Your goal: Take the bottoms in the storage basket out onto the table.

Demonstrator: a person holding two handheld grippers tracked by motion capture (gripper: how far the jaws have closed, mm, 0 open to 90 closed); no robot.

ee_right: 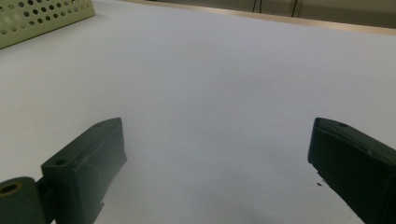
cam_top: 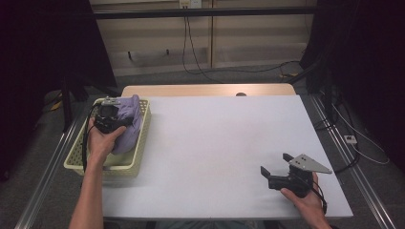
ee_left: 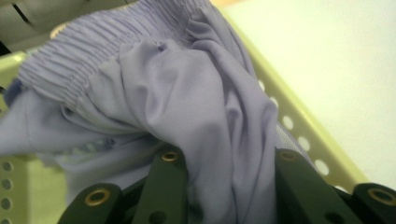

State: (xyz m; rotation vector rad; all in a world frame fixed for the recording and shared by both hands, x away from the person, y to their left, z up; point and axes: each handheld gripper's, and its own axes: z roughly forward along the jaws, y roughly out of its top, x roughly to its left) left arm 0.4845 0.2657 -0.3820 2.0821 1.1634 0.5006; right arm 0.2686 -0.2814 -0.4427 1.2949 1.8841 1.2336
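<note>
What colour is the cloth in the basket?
The cloth is pale lilac, with a gathered elastic band; the left gripper view shows it best.

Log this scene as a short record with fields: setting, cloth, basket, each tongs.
setting: white table
cloth: lilac garment with a gathered waistband, bunched, partly in the basket
basket: pale yellow, perforated, at the table's left edge
left tongs: shut on the cloth, over the basket
right tongs: open, nothing between them, low over the table

Dim room, pale wall (cam_top: 248,43), cables (cam_top: 200,52)
</note>
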